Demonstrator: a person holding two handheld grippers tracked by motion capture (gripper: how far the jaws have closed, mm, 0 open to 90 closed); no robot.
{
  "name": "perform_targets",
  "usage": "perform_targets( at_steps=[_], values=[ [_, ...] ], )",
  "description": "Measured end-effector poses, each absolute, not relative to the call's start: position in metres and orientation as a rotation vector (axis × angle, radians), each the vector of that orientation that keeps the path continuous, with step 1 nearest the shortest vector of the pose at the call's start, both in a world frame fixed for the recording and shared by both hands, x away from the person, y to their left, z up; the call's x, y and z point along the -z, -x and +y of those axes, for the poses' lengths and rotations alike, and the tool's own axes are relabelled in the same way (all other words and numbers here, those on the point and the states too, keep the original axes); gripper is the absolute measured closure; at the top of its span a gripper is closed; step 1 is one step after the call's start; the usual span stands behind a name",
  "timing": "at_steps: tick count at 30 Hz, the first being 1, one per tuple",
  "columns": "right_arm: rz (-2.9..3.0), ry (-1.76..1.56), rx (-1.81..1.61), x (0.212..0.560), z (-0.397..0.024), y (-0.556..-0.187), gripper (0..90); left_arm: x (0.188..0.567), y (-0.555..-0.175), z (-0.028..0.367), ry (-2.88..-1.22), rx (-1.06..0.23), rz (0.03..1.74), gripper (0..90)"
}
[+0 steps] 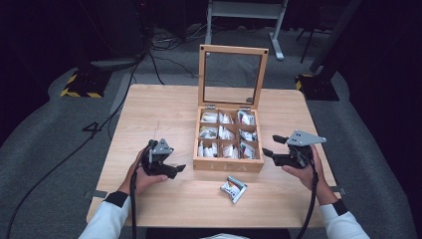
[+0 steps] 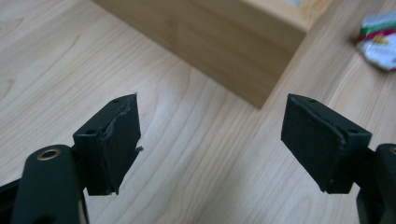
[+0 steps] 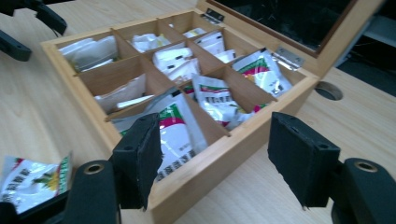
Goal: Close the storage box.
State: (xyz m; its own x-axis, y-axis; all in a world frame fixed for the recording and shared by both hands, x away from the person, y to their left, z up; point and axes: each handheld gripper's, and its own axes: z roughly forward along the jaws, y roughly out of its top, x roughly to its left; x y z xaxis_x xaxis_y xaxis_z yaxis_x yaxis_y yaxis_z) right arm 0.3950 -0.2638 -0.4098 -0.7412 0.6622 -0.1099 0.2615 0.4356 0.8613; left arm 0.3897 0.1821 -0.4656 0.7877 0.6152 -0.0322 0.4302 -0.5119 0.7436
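A wooden tea box [image 1: 228, 165] stands open at the table's middle, its glass lid [image 1: 230, 78] upright, its compartments holding white sachets [image 3: 177, 126]. One loose sachet [image 1: 233, 188] lies on the table in front of the box; it also appears in the left gripper view [image 2: 379, 42] and the right gripper view [image 3: 32, 179]. My left gripper [image 1: 173, 170] is held just left of the box's front corner [image 2: 261, 95], jaws open and empty. My right gripper [image 1: 273, 146] hovers at the box's right side, open, with nothing between its pads [image 3: 142, 158].
The light wooden table [image 1: 149, 109] has a round hole [image 3: 329, 90] near the box's far corner. Cables trail from both grippers off the front edge. Beyond the table, grey floor carries cables and a metal frame [image 1: 246, 15].
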Motion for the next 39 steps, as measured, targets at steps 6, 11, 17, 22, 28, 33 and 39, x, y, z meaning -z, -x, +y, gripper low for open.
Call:
perform_targets(
  at_steps=[6,11,17,22,28,33,39],
  values=[
    [2.244,-0.836,-1.231,0.409,-0.270,-0.410,35.6,0.448,-0.400,0.176,-2.133,-0.323,0.762,20.3],
    [2.235,-0.914,-1.233,0.407,-0.275,-0.428,35.4,0.434,-0.415,0.169,-2.091,-0.362,0.758,19.4],
    [2.215,-0.974,-1.206,0.403,-0.274,-0.449,34.2,0.426,-0.444,0.160,-2.072,-0.387,0.801,19.2],
    [2.217,-0.994,-1.164,0.400,-0.272,-0.467,32.2,0.417,-0.465,0.156,-2.074,-0.446,0.829,19.2],
    [2.191,-1.038,-1.221,0.393,-0.269,-0.488,31.8,0.401,-0.488,0.154,-2.032,-0.431,0.874,18.9],
    [2.175,-1.048,-1.198,0.386,-0.262,-0.504,31.6,0.395,-0.506,0.142,-2.049,-0.439,0.900,18.7],
    [2.164,-1.073,-1.201,0.385,-0.252,-0.522,31.6,0.396,-0.528,0.127,-2.064,-0.442,0.944,18.7]
  ],
)
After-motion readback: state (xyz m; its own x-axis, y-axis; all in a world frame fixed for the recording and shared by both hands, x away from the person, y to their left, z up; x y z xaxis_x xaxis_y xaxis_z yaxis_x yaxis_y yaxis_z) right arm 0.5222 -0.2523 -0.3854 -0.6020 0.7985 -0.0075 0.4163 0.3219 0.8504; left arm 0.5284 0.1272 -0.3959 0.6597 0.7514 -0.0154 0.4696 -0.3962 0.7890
